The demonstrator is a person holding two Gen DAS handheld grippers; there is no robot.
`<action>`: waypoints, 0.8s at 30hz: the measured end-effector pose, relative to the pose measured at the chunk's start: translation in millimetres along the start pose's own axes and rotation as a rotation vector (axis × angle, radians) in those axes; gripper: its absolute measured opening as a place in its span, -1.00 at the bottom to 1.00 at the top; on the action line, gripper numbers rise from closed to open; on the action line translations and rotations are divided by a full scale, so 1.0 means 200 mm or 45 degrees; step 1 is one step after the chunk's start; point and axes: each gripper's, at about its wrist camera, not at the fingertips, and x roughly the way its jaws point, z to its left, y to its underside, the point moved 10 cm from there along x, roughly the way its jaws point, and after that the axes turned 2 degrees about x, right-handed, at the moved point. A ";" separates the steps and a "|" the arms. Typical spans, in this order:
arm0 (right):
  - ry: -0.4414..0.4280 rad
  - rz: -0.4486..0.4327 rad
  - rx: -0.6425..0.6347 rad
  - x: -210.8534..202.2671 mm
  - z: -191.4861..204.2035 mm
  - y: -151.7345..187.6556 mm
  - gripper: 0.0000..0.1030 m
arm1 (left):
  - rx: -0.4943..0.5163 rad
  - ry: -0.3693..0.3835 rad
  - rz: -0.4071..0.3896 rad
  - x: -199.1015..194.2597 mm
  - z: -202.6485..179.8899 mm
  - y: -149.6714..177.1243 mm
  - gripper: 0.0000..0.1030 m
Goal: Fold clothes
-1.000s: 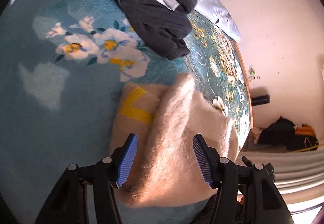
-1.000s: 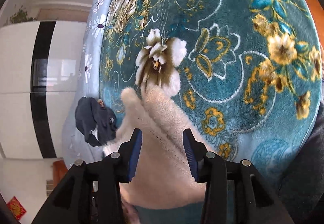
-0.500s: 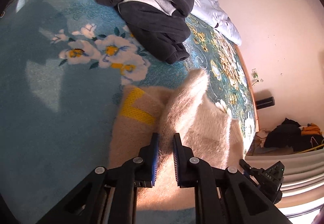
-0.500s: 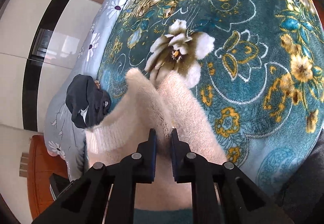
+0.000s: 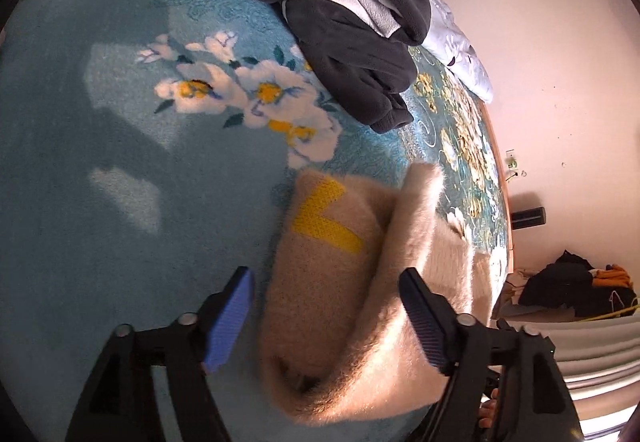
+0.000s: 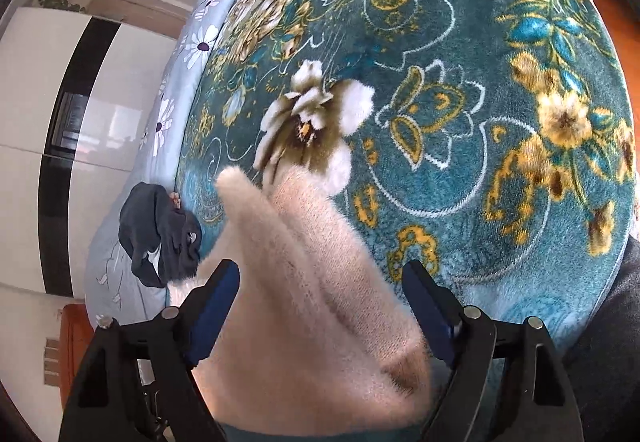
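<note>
Near the foot-side edge of the bed (image 5: pixel 100 202), on the teal floral blanket (image 6: pixel 460 122), lies the cream sweater (image 5: pixel 340 302) we are folding, with its yellow mark (image 5: pixel 324 218) facing up in the left view. One layer stands up as a soft ridge running away from us, so the fold looks only half settled.

We judge the step in hand to be laying that raised layer flat and squaring the bundle. To do it well, we should take the ridge low and close to its edge, carry it across in one even sweep, and let it drop so the edges line up; the fuzzy knit will likely slump and shift if we drag it.

Our left tool (image 5: pixel 326 318) is spread wide, its blue pads on either side of the sweater's near end, gripping nothing. Our right tool (image 6: pixel 320 306) is likewise spread wide, straddling the ridge without pinching it; whether the pads brush the fluff we cannot tell.

At the far edge of the bed a dark grey garment (image 5: pixel 352 22) waits in a heap, well apart.
</note>
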 end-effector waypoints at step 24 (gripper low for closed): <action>0.064 0.195 -0.056 0.27 -0.01 0.09 0.76 | -0.062 0.080 0.189 0.33 -0.09 0.04 0.90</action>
